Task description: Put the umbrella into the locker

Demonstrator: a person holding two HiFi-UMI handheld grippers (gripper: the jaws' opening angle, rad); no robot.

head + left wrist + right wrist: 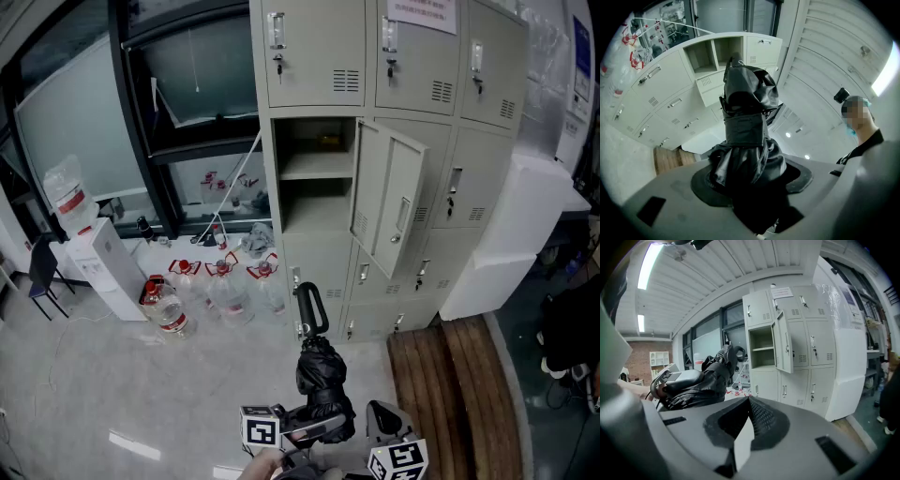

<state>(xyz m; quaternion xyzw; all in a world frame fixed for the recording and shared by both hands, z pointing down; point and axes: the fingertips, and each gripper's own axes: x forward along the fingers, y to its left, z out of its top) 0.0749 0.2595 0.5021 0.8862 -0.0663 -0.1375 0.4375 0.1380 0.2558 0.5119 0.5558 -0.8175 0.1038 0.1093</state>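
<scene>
The left tongs [751,190] are clamped on the folded black umbrella [745,126], near its lower end; in the head view the umbrella [320,375] stands about upright at 6 o'clock, and its hooked handle [310,305] points to 12 o'clock, toward the locker [441,234]; the locker's door [387,197] is swung open and 2 compartments [314,202] show behind it; the right tongs [744,434] are closed together and hold no thing, at 3 o'clock of the umbrella; water bottles [221,281] stand on the floor [94,375] at 10 o'clock.

The umbrella [321,375] is black, the locker [389,192] pale grey.
</scene>
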